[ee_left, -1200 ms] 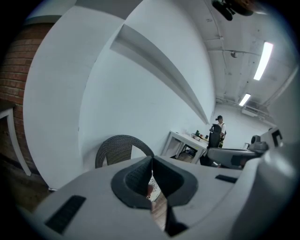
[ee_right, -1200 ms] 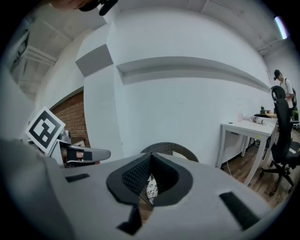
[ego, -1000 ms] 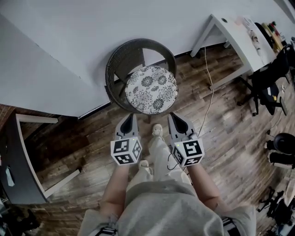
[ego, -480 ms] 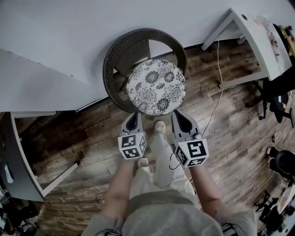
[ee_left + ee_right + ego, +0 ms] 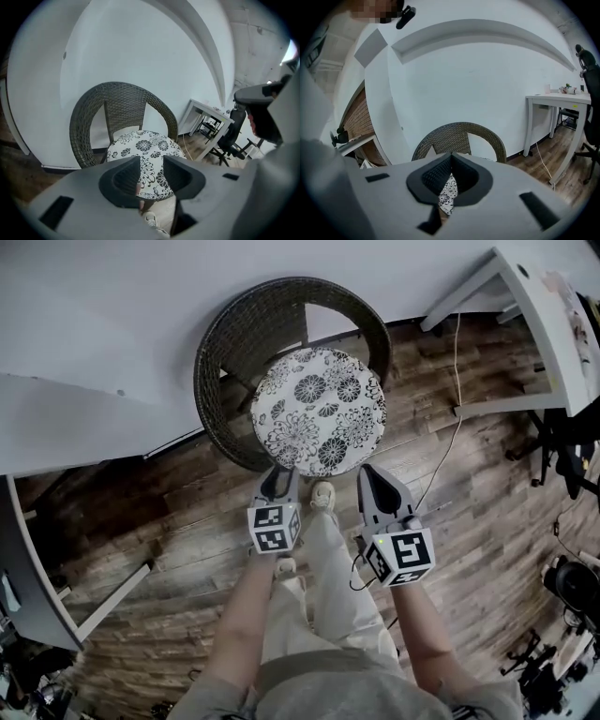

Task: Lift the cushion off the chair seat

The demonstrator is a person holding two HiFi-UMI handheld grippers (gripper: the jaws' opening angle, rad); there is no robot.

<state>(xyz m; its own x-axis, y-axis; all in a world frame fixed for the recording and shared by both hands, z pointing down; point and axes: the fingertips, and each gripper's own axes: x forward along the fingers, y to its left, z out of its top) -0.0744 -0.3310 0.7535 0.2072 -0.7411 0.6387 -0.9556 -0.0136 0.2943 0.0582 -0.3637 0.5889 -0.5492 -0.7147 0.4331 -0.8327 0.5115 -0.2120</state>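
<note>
The cushion (image 5: 319,411), round with a black-and-white flower print, lay flat on the seat of the wicker chair (image 5: 217,352), which stood against the white wall. The lift had not begun. Neither tool touched the cushion. In the head view the left gripper (image 5: 278,482) and the right gripper (image 5: 380,488) stood just short of its near edge, one on each side of the person's shoe (image 5: 322,495). The left gripper's jaws were opening, with a clear gap between them and nothing caught there; the cushion showed through that gap, beyond the tips. The right gripper's jaws were pressed together at the tips and held nothing. In my judgement, every working step remained: parting the right jaws, bringing the tools to the rim, closing on it and raising the cushion clear of the seat. Only the head view showed both tools together, their stand-off from the cushion, and a cable (image 5: 441,451) trailing over the plank floor. Only the gripper views showed how the jaws stood. The left gripper view also showed the cushion's near rim from low down, whereas in the right gripper view the tool's own body hid most of the cushion.
</note>
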